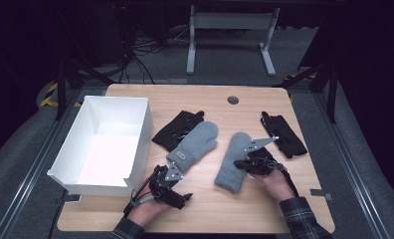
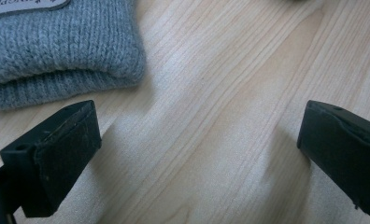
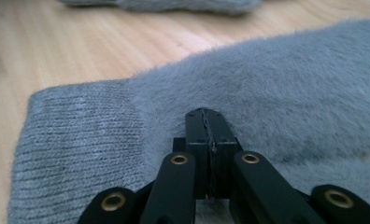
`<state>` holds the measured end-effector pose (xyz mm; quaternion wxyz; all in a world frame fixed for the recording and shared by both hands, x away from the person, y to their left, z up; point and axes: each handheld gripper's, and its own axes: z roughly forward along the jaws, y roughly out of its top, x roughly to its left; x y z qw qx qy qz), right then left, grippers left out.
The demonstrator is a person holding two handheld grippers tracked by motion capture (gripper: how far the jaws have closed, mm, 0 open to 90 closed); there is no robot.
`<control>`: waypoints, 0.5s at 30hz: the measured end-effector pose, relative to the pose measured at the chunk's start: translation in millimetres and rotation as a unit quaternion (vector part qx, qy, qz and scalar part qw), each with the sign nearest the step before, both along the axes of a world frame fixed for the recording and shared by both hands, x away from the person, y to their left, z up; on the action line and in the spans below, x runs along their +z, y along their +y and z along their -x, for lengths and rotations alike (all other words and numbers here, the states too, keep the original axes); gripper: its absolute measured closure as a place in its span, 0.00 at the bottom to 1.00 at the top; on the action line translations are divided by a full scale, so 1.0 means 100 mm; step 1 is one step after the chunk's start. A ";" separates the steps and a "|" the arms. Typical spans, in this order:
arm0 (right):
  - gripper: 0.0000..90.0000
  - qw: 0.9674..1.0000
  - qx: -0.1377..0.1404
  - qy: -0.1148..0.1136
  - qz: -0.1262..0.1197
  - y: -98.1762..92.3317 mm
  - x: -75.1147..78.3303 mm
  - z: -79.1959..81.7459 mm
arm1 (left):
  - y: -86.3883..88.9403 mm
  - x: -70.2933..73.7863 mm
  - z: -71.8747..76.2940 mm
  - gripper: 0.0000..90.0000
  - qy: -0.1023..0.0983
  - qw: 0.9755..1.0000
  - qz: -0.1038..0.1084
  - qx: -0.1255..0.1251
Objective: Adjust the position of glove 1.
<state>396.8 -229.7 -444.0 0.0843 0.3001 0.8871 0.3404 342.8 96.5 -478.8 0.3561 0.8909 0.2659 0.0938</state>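
While right claw (image 3: 205,122) pinches grey mitten (image 3: 276,88), black glove (image 1: 284,134) lies beside.

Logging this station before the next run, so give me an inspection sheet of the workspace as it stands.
Surface: wooden table, no spills seen.
Job's things: two grey mittens, left mitten and right mitten, lying apart.
Clutter: two black gloves, one partly under the left mitten, the other at the right; white box at the left.
Grippers: left gripper open beside the left mitten's cuff; right gripper shut, tips against the right mitten.
Cables: loose wires on the floor beyond.
Surroundings: dark room, white table frame behind.
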 end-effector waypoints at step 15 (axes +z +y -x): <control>0.98 1.000 0.002 -0.019 -0.019 0.17 0.15 0.29 | 0.00 0.00 0.00 0.00 0.000 1.000 0.000 0.000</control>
